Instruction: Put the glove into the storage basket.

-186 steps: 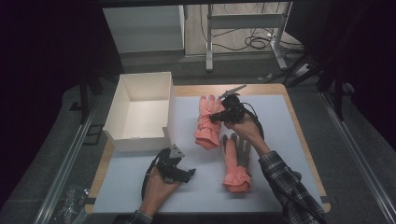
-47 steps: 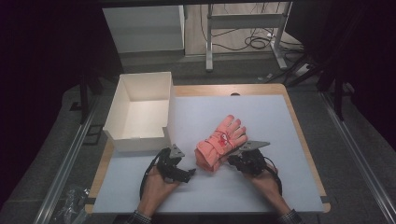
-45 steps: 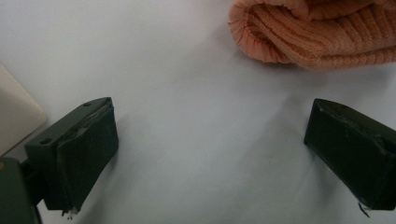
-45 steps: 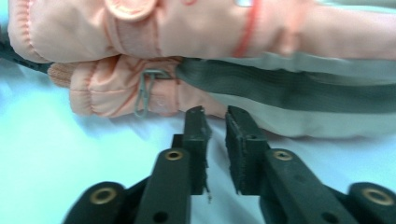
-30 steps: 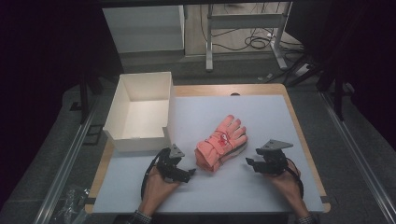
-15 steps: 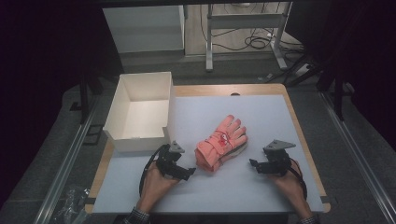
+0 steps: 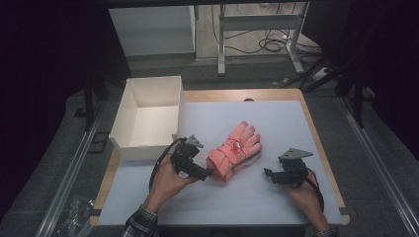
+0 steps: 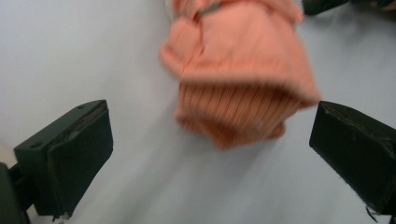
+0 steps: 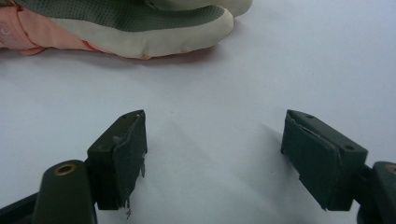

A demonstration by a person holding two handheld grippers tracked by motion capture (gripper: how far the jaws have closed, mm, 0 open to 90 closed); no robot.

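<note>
Nearest to me are the person's two hands at the front edge of the table (image 7: 306, 207), each holding a gripper. The right gripper (image 7: 267, 173) rests low on the white surface, well apart from the gloves, its jaws standing open with nothing between them; from its own camera the pads (image 9: 122, 154) frame only bare tabletop, with the grey-and-cream palm side of a glove (image 9: 140, 28) lying beyond them.

The left gripper (image 7: 210, 173) is the one that matters. It sits right at the cuff end of the stacked pair of salmon-pink gloves (image 7: 234, 150), and its jaws have just been opening to their widest. From its own camera the ribbed cuff (image 8: 233, 112) lies ahead, between the lines of the two pads (image 8: 77, 154) but past their tips, so nothing is gripped yet.

The pair's long axis runs on a slant, cuffs toward the person's left hand, fingertips pointing away toward the far right. So the left gripper is clearly the nearer one and already lined up along that axis; I'd judge a short push forward onto the cuff would do it.

Farther off, at the left, stands the empty white box (image 7: 148, 116), just beyond the left hand.
</note>
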